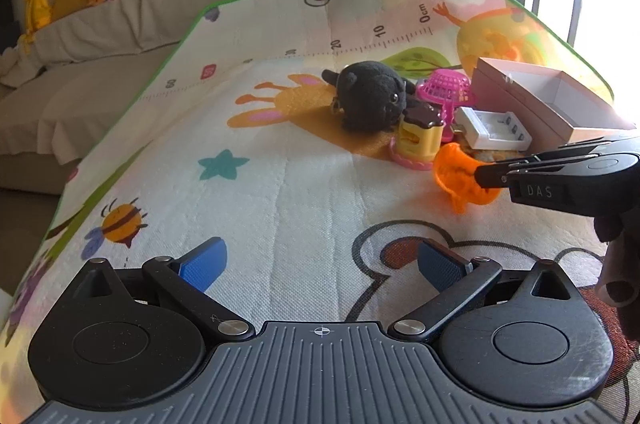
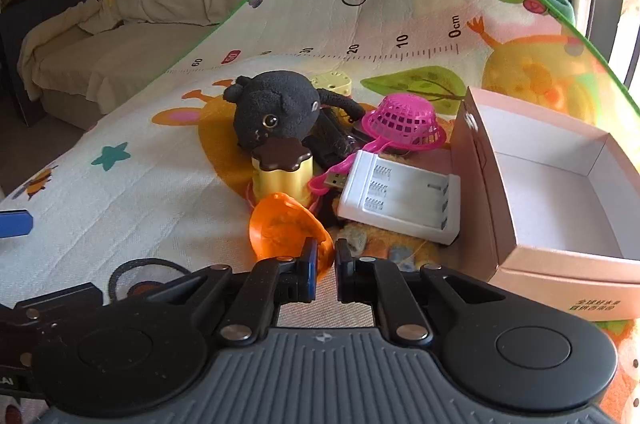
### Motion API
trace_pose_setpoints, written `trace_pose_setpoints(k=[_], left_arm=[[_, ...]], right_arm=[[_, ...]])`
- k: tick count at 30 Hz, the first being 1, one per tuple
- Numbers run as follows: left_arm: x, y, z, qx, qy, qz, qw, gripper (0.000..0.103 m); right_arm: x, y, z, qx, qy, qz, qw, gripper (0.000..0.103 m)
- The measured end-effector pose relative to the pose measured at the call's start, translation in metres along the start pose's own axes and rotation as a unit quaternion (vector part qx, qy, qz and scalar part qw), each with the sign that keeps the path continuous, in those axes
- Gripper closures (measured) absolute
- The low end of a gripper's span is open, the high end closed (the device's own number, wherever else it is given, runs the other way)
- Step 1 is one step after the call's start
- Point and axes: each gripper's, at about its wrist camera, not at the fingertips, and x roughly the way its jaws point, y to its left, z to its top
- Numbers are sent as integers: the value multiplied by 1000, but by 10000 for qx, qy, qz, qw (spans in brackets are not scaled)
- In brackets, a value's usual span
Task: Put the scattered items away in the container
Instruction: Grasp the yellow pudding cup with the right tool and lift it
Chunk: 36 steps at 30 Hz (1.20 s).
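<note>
Where my jaws stand: right gripper (image 2: 324,264) clamped on orange cup's (image 2: 286,226) rim
Left gripper (image 1: 320,264): wide, empty
Box (image 2: 560,192): right of cup

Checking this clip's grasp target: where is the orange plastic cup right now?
In the right wrist view the orange cup lies tipped on the mat, its rim pinched by the right tool, just in front of the pudding toy and left of the white charger.

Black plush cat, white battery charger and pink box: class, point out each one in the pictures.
Black plush cat (image 2: 276,108), right wrist view, on its face.
White battery charger (image 2: 400,200), right wrist view, on its slotted top.
Pink box (image 2: 560,184), right wrist view, on its bare white inside floor.
</note>
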Motion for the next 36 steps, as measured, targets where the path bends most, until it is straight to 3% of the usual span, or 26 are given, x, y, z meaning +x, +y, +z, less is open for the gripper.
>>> trace_pose_setpoints(k=[3,4,5,6,8,13,15,18,20,21,29,36], left_arm=[[-8,-8,-4,181,-38,-208,9996,0],[-9,-11,-5,225,-12,-246,9994,0],[-10,-13,-7,253,17,-277,9993,0],[-10,-15,-8,270,36,-306,9992,0],[-9,-18,-10,277,59,-359,9990,0],[-8,-14,-13,176,84,-462,9987,0],[-8,-11,-14,129,99,-483,9987,0],[-9,-10,-17,99,109,-503,9986,0],[-9,-12,-17,104,96,-544,9984,0],[-10,-14,-17,113,77,-572,9983,0],[-3,-47,-11,390,-67,-1004,9942,0],[5,-84,-15,933,-193,-918,9912,0]], right_arm=[[-23,7,-7,-202,14,849,9962,93],[-32,9,-8,-247,-98,905,9955,91],[-38,11,-8,-315,-262,778,9961,82],[-43,12,-7,-396,-458,565,9966,67],[-44,12,-2,-497,-899,4,9947,54],[-9,19,24,-866,-843,-22,9927,51],[12,26,34,-991,-746,-45,9923,32],[44,33,44,-1197,-523,-100,9914,36],[57,34,46,-1292,-277,-65,9912,60],[57,32,46,-1301,-239,4,9912,63],[-63,-12,17,-851,-925,213,9918,63],[-115,-56,-71,-297,-523,-358,9975,63]])
